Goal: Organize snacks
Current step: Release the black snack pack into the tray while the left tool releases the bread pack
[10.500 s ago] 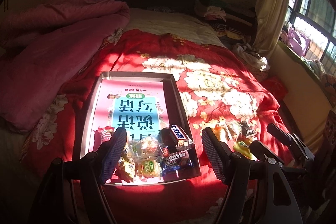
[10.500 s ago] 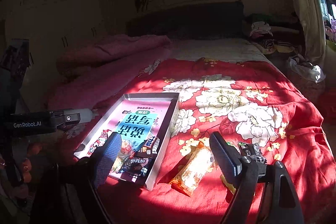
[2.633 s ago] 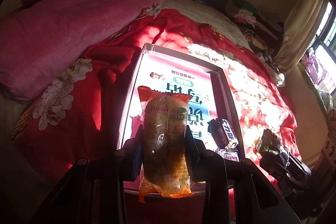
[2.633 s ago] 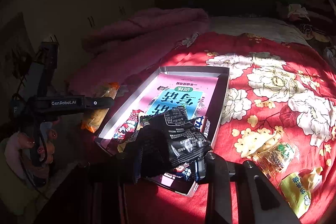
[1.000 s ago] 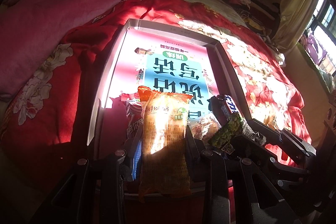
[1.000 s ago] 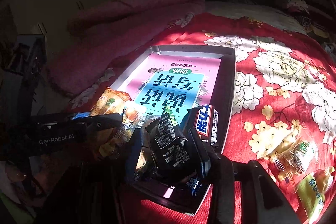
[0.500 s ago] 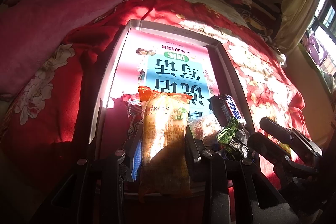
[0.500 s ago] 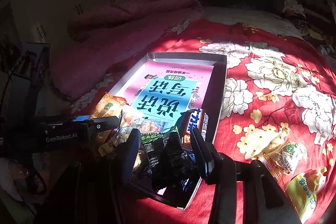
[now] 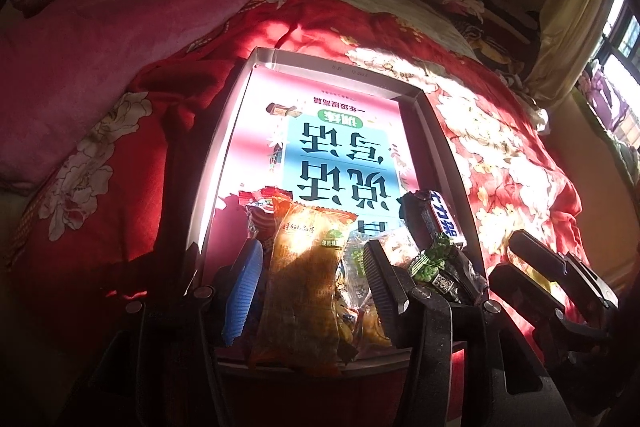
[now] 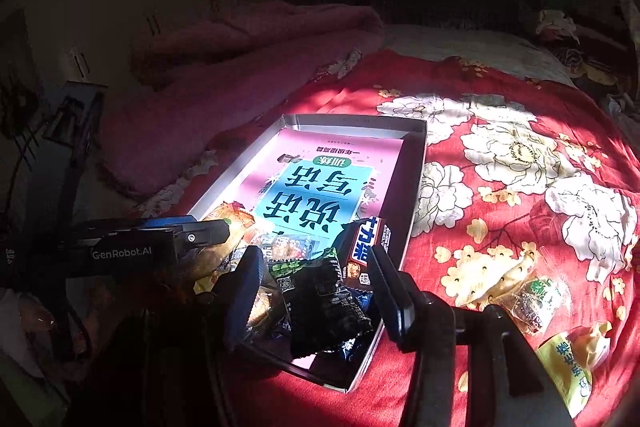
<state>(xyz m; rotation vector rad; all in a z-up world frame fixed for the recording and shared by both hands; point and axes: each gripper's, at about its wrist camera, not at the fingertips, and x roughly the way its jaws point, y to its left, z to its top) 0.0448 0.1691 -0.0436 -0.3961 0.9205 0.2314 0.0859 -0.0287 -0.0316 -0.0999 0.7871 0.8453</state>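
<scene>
A shallow tray [image 9: 332, 67] with a pink and blue printed bottom lies on the bed, and several snacks are piled at its near end. My left gripper [image 9: 312, 287] straddles an orange snack packet [image 9: 304, 287] that rests on the pile. Its jaws are opening and the pads stand clear of the packet. In the right wrist view my right gripper [image 10: 316, 291] is over the tray's near right corner [image 10: 352, 121]. Its jaws are opening around a black packet [image 10: 324, 307] lying in the tray. A chocolate bar [image 10: 366, 243] lies just beyond.
A red floral bedspread [image 10: 520, 155] covers the bed, with a pink quilt [image 9: 120, 47] heaped at the left. Loose snacks lie right of the tray: a clear-wrapped one [image 10: 536, 295] and a yellow packet [image 10: 572, 359]. Curtain and window [image 9: 568, 27] stand at the far right.
The left jaws have spread off the orange packet, which stays on the pile. The right jaws have widened and the black packet has dropped from them into the tray.
</scene>
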